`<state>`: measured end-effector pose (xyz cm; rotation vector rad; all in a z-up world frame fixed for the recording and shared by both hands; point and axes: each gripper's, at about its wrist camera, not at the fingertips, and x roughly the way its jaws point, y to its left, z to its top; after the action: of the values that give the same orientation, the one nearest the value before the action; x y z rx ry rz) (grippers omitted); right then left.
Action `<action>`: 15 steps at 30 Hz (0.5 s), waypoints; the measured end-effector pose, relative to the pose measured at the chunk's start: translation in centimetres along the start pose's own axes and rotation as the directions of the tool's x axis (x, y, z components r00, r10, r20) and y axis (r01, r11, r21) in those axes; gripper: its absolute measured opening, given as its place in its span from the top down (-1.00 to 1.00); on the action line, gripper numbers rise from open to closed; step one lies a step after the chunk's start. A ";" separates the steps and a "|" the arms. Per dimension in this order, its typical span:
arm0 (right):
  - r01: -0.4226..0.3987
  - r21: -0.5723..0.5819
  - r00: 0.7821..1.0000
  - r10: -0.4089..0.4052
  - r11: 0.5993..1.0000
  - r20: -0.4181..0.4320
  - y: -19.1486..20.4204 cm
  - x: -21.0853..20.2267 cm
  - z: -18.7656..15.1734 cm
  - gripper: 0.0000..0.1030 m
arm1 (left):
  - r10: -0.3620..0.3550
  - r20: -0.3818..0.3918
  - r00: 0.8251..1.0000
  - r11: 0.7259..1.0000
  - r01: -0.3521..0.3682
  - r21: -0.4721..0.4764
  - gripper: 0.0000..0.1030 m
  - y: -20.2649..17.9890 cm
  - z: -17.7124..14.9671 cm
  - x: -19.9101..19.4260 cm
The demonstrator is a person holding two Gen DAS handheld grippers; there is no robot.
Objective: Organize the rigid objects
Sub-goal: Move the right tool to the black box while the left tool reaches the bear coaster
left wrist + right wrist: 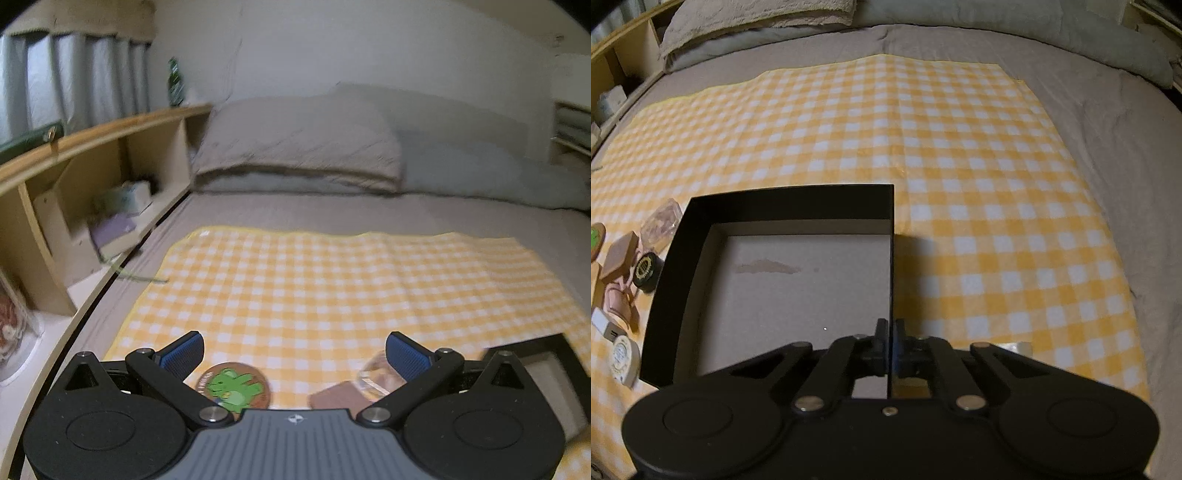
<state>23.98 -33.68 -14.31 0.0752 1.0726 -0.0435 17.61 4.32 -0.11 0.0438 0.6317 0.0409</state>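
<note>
An open black box [783, 205] with a pale bare floor lies on a yellow checked cloth [960, 147]. My right gripper [891, 334] is shut on the box's right wall. Left of the box lie several small items: a clear glass bottle [661, 223], a brown square pad [618, 254], a black round tin [646, 271], a pink object [618, 299], a white charger [604, 325] and a white round tin [624, 360]. My left gripper [294, 352] is open and empty above a green dinosaur coaster [234, 386], the brown pad [334, 398] and the glass bottle [376, 378].
The cloth lies on a grey bed [332, 210] with pillows [295, 144] at the far end. A wooden shelf unit [92, 177] with boxes runs along the left side. The box corner [532, 347] shows at the right of the left wrist view.
</note>
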 end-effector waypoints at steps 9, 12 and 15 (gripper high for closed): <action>-0.017 -0.011 1.000 0.017 1.000 -0.020 0.8 0.7 0.8 0.95 | 0.085 -0.240 0.967 0.992 -0.104 -0.068 -1.00 4.5 -1.3 9.7; -0.041 -0.007 0.999 0.040 0.999 -0.034 1.0 0.8 1.1 0.95 | 0.101 -0.298 0.949 0.989 -0.127 -0.070 -1.00 5.4 -1.8 12.4; -0.056 -0.015 0.997 0.056 0.998 -0.047 1.5 0.9 1.3 0.95 | 0.119 -0.354 0.928 0.990 -0.138 -0.030 -1.00 5.3 -2.4 14.6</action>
<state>25.63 -32.33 -14.39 0.0918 1.1171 0.0177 27.83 10.43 -10.38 0.0255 0.9857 0.1967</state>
